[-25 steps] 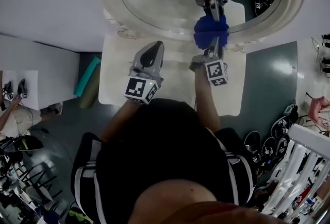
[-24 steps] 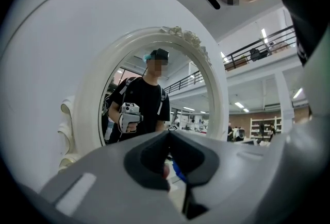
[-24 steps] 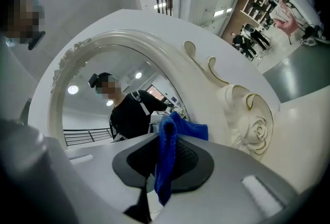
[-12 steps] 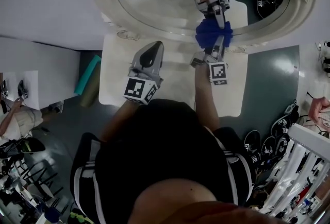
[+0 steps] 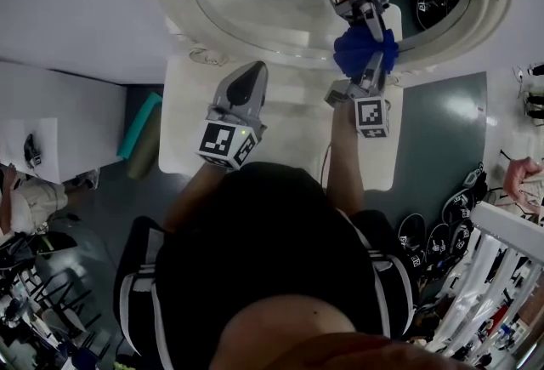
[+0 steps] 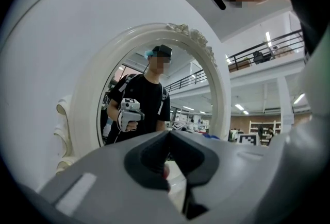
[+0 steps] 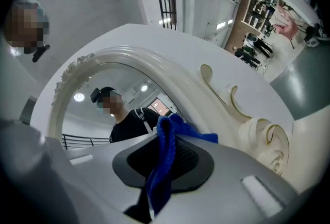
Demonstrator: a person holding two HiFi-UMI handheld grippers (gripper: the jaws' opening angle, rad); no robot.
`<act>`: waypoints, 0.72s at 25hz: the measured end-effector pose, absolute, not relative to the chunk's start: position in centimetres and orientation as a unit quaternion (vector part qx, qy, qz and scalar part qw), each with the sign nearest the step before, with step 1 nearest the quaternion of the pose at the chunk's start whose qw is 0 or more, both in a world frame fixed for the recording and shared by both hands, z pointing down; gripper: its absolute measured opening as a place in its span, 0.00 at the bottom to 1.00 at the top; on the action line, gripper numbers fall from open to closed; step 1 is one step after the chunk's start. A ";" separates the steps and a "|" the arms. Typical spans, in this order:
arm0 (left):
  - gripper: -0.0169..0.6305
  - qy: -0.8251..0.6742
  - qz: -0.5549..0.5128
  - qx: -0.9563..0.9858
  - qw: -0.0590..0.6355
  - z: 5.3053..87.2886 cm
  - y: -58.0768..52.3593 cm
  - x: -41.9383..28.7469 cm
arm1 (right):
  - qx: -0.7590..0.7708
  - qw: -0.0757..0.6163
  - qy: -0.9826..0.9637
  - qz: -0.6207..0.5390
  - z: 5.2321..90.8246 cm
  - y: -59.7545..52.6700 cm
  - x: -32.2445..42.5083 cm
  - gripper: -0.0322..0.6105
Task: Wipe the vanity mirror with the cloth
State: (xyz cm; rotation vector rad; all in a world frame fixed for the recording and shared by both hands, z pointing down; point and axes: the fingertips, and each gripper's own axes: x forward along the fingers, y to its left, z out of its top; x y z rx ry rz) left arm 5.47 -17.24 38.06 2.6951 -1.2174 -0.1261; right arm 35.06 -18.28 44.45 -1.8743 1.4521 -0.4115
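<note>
the right hand-held gripper (image 5: pixel 372 64) is clamped on the blue cloth (image 5: pixel 350 52), which presses against the glass of the oval mirror (image 5: pixel 280 7) near its frame. the left hand-held gripper (image 5: pixel 247 84), jaws together and empty, hovers above the white counter (image 5: pixel 183 139).

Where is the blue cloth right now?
In the head view the cloth is on the right, pinched in the jaws of the right gripper, at the lower right edge of the mirror.

The head view's top edge cuts off the vanity mirror (image 5: pixel 289 2).
</note>
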 end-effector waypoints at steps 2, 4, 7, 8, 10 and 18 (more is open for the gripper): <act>0.04 -0.408 -0.036 0.907 0.098 37.8 -17.5 5.5 | -0.739 0.335 0.566 -0.144 43.2 -18.1 35.9 0.12; 0.04 -0.407 -0.035 0.907 0.103 38.1 -17.6 4.9 | -0.747 0.318 0.571 -0.119 41.9 -17.9 36.0 0.12; 0.04 -0.409 -0.039 0.906 0.102 37.5 -17.8 4.2 | -0.750 0.308 0.579 -0.083 38.7 -17.8 36.2 0.12; 0.04 -0.409 -0.042 0.906 0.101 37.1 -17.9 4.1 | -0.751 0.305 0.581 -0.071 37.6 -17.8 36.4 0.12; 0.04 -0.407 -0.048 0.907 0.098 36.2 -18.0 4.1 | -0.752 0.301 0.585 -0.054 35.7 -17.8 36.7 0.12; 0.04 -0.398 -0.047 0.912 0.087 35.2 -17.3 3.5 | -0.755 0.276 0.594 -0.016 30.8 -17.9 36.5 0.12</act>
